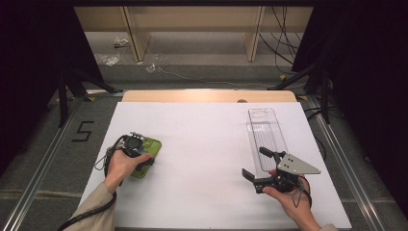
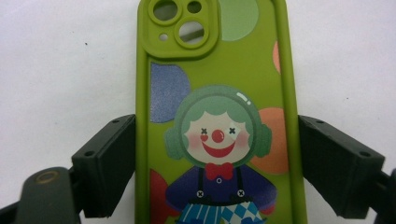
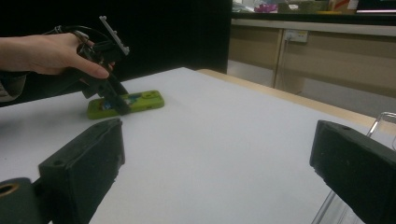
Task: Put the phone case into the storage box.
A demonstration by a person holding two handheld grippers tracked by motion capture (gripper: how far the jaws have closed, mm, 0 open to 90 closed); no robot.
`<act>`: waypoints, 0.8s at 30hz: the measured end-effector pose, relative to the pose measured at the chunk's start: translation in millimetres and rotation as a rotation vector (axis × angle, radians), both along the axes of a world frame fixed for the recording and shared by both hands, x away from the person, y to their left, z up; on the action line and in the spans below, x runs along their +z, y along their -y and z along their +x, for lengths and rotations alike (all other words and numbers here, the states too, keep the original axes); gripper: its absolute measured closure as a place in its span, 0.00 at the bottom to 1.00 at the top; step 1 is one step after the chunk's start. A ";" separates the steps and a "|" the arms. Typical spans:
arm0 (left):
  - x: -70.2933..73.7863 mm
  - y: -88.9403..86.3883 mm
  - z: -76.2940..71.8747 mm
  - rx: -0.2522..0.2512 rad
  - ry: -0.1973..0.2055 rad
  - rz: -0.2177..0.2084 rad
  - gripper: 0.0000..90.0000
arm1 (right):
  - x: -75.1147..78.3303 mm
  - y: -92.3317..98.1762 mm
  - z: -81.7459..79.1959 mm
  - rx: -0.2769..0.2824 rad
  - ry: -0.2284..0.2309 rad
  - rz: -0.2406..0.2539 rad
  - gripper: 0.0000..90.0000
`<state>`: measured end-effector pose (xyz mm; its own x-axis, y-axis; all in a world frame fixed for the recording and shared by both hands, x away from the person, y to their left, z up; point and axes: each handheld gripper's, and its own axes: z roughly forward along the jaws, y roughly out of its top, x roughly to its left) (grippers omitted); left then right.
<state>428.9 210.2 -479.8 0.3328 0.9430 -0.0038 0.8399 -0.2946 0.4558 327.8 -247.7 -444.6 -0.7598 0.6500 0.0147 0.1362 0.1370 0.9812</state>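
Observation:
A green phone case (image 2: 219,70) printed with a clown lies flat on the white table (image 1: 202,144), back side up, camera cut-outs pointing away from me. My left gripper (image 2: 217,158) points down over it, and its two black jaws sit against the case's long sides. In the high view the case (image 1: 153,144) is at the table's left under that gripper (image 1: 143,156). My right gripper (image 1: 254,161) is held at the right front with its jaws wide apart and nothing between them. The right gripper view looks across the table at the case (image 3: 140,100) and the left gripper (image 3: 112,98).
A long clear plastic tray (image 1: 266,137) lies on the right part of the table, just beyond the right gripper; its edge (image 3: 383,123) is in the right gripper view. A wooden strip (image 1: 207,96) borders the far side. Cables and stands occupy the floor behind.

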 end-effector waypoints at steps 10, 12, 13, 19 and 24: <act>4.0 1.6 -1.4 -0.002 0.024 -0.025 0.18 | 0.0 0.1 0.0 0.000 0.000 0.001 0.05; 5.3 1.7 -2.0 -0.005 0.029 -0.028 0.18 | 0.0 0.0 0.0 0.000 0.001 0.000 0.05; 5.9 2.1 -2.4 -0.004 0.035 -0.031 0.18 | 0.0 0.0 0.0 0.000 0.000 0.001 0.05; 10.3 4.9 -5.1 -0.013 0.059 -0.046 0.18 | 0.1 0.1 -0.1 0.000 0.000 0.001 0.05; 15.7 8.6 -8.3 -0.029 0.087 -0.064 0.18 | 0.2 0.1 -0.2 0.000 0.000 0.000 0.05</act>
<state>420.6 201.6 -464.1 0.3620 0.9316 -0.0336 0.7880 -0.2865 0.5450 327.6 -247.8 -444.4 -0.7597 0.6501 0.0146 0.1358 0.1367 0.9813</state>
